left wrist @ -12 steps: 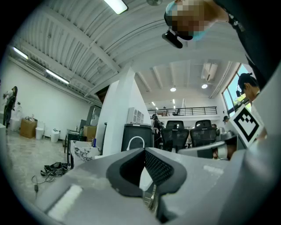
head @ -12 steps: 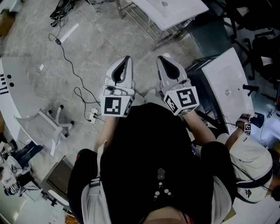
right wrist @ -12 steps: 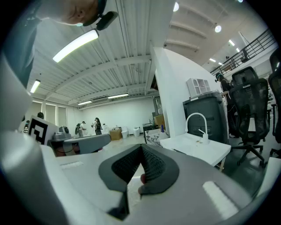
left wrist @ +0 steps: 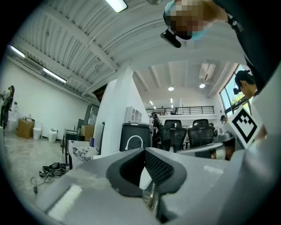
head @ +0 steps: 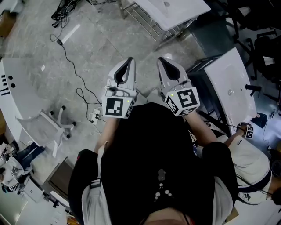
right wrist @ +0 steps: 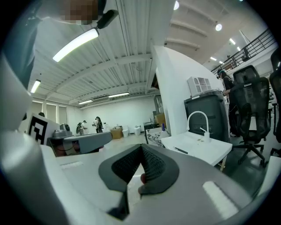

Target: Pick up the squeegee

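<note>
Left tool [head: 129, 60] — a touch rightward; right tool [head: 162, 59] unchanged

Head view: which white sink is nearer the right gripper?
The right-hand sink, just beside the right gripper; the other sink stands at the top edge.

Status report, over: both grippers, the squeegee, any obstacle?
Grey left gripper shut, empty. Grey right gripper shut, empty. No squeegee seen in any view. Ahead of right gripper: white sink with curved white tap.
</note>
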`<state>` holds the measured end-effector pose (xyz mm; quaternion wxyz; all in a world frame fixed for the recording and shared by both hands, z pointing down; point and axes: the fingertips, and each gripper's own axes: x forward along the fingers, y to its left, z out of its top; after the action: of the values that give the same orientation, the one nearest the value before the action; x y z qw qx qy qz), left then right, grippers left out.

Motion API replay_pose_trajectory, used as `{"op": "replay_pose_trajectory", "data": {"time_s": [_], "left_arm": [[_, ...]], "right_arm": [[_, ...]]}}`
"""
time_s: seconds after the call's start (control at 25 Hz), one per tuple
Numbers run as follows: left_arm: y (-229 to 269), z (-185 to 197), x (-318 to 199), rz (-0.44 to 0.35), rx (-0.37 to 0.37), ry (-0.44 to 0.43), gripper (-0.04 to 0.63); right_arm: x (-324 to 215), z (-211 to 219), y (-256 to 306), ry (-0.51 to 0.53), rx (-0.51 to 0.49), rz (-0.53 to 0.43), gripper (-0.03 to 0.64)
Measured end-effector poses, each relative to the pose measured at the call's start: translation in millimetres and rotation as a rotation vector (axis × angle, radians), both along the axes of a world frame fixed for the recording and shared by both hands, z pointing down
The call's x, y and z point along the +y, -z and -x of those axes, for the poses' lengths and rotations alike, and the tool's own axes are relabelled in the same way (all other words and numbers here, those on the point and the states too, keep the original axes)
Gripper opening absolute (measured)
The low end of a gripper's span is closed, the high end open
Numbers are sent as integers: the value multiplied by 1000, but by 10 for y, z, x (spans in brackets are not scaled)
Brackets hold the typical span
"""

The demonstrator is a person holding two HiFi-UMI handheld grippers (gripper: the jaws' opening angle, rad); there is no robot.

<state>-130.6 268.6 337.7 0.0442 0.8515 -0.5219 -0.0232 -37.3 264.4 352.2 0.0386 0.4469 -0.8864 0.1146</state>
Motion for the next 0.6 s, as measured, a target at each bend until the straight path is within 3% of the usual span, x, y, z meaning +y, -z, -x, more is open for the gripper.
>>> {"op": "replay_pose_trajectory", "data": {"time_s": [0.6], "left_arm": [[1, 239, -22, -19, -22, -16, 2]], "right_arm": [[-20, 258, 35, -1, 24, -18, 0]]}}
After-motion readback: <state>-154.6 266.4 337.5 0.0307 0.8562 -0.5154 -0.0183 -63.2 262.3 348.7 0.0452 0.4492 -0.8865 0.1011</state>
